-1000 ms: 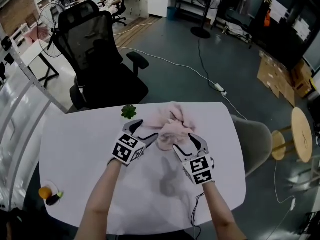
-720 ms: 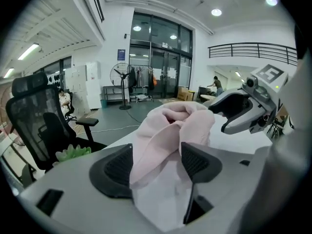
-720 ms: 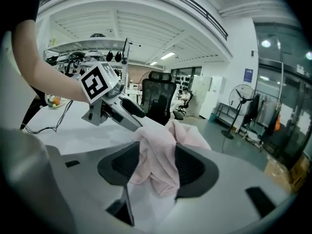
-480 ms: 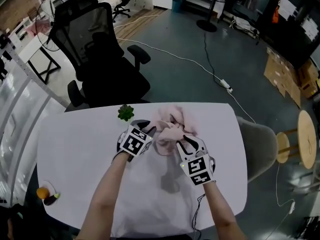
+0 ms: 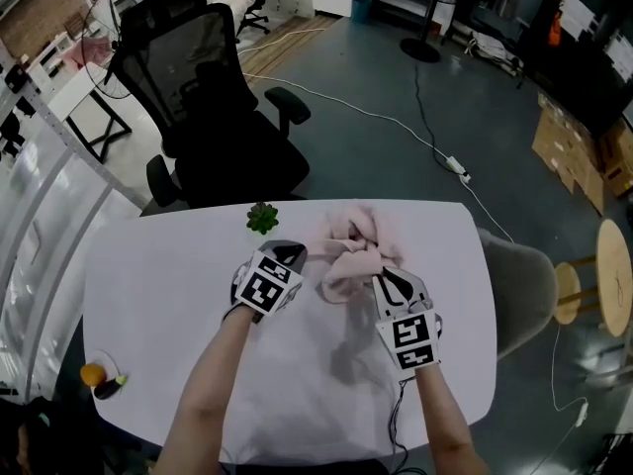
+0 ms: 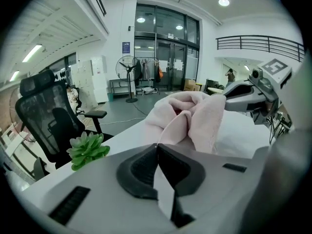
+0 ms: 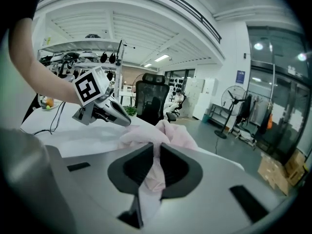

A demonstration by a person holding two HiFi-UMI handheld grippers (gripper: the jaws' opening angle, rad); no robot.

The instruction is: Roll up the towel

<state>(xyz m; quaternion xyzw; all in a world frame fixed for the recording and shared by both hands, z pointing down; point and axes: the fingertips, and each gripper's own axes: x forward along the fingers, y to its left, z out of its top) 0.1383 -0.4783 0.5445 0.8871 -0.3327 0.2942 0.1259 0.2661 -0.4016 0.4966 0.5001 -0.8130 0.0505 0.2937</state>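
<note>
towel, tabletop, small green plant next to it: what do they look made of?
Towel: soft pink cloth, probably terry; matte, fuzzy surface that bunches in thick folds.
Tabletop: hard, smooth, white, with shadows showing cleanly on it; likely laminate or painted board, can't tell which.
Plant: succulent-style rosette with thick green leaves; possibly plastic, could be real.

Left gripper [image 5: 295, 252] and right gripper [image 5: 386, 279]: grey shells, black-lined fingers [image 6: 139, 172], white cubes [image 5: 265, 287] with black square markers, thin cable [image 5: 395, 419] off the right.

A white table [image 5: 168, 295] carries a crumpled pink towel [image 5: 351, 255], a plant [image 5: 262, 218] and, near one corner, an orange thing [image 5: 91, 375].
</note>
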